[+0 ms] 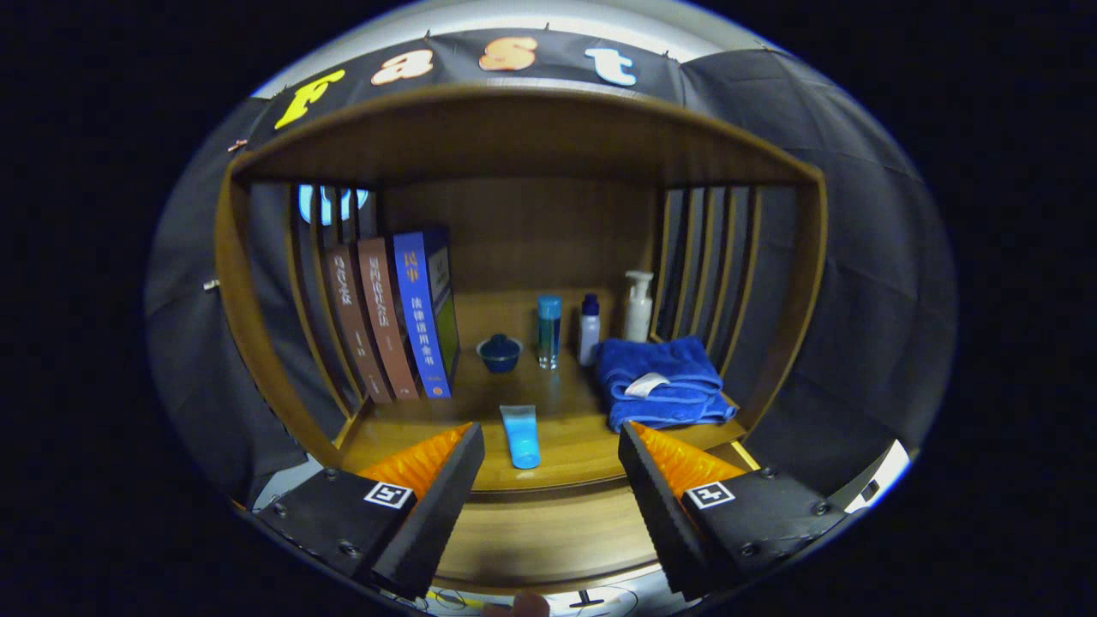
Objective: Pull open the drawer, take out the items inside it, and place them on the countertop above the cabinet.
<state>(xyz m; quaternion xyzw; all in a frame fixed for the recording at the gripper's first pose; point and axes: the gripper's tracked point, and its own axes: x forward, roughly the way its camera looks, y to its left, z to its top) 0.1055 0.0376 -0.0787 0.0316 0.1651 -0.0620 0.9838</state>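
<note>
You are holding the gripper (pixel 548 467) in front of the wooden cabinet with its fingers standing wide apart and nothing between them. Going from the left, three upright books (pixel 394 313), two brown and one blue, are leaning together against the slatted side of the shelf. Next to them a small dark blue lidded cup (pixel 500 352) is sitting on the wooden countertop (pixel 411 428), then a slim clear bottle with a teal cap (pixel 548 331), a small white bottle with a dark cap (pixel 589 329) and a white pump bottle (pixel 638 307) toward the back. A folded blue towel (pixel 660 381) is lying at the right, just beyond the right finger. A light blue tube (pixel 520 435) is lying flat on the countertop just ahead of the gap between the fingers.

The curved wooden front (pixel 540 527) below the countertop edge is probably the drawer, and it is looking closed; I cannot make out a handle on it. So you are likely at the very first step, approaching to pull it open, with the items inside hidden. The next move is calling for you to lower the fingers to that front, find its grip point and close on it before pulling straight back.
</note>
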